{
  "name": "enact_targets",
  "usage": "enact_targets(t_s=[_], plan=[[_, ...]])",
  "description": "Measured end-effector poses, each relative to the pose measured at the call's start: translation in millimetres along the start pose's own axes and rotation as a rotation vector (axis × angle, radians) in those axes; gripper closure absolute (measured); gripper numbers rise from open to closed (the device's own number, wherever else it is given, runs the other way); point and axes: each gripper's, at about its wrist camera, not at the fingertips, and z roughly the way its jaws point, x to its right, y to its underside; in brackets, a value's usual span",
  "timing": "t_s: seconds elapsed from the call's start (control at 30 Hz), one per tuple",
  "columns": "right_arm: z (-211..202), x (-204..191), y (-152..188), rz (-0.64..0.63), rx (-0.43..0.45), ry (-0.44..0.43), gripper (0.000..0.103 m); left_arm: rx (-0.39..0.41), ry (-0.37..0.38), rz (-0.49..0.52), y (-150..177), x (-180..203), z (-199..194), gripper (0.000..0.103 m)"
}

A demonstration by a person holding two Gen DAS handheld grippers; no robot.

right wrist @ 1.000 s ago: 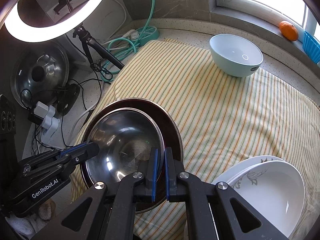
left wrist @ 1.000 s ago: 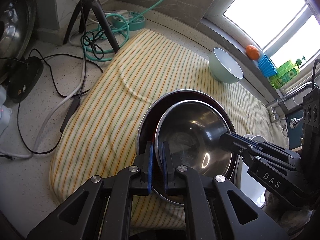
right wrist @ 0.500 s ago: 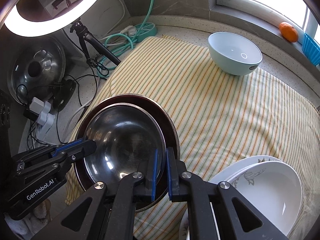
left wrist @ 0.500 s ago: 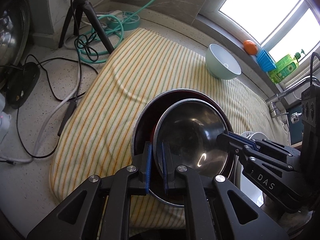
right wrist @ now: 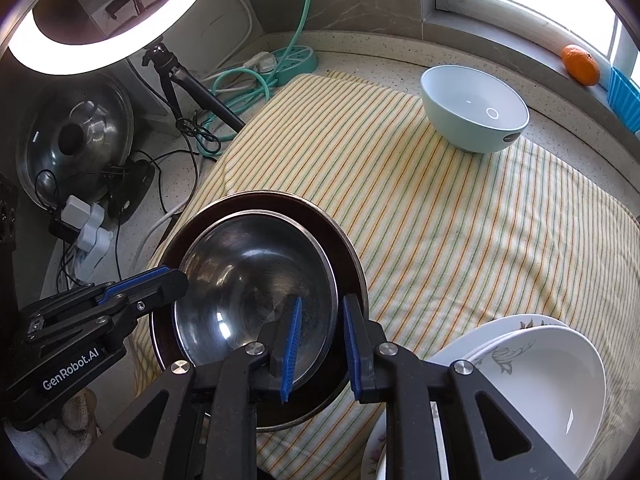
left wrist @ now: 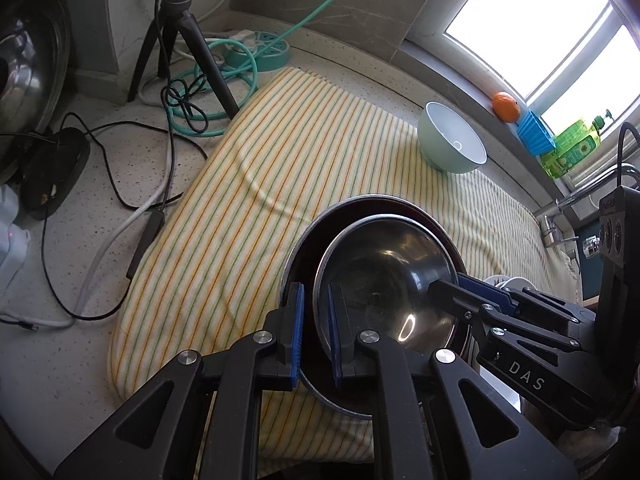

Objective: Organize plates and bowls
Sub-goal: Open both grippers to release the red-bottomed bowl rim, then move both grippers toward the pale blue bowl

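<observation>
Both claws, right [right wrist: 318, 344] and left [left wrist: 314, 332], just opening, astride steel bowl [right wrist: 256, 280] rim, pads clear; open cloth [right wrist: 440, 220] beyond.

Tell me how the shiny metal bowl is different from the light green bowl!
The metal bowl is shiny and grey; the green bowl is pale and matte. The metal bowl sits nested inside a dark bowl; the green bowl stands alone on the striped towel. Both are upright and empty.
</observation>
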Motion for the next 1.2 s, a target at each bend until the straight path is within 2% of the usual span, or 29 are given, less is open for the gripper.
enact_targets(t_s=[0.4, 0.6, 0.97, 1.2], plan=[[-37.9, 16.3, -0.6, 0.051, 0.081, -0.078, 0.082, 0.052, 0.03, 0.016, -7.4, 12.2, -19.8, 0.093], [-63.3, 29.9, -5.3, 0.079, 0.131, -0.084, 0.082, 0.063, 0.062, 0.039, -13.7, 29.8, -22.1, 0.093], [-110.1, 73.8, -22.6, 0.107, 0.197, -0.053, 0.082, 0.081, 0.129, 0.061, -36.5, 74.0, -15.5, 0.093], [-132.6, 111.0, -51.9, 0.088, 0.245, 0.003, 0.082, 0.117, 0.144, 0.055, -59.8, 99.6, -3.9, 0.093]])
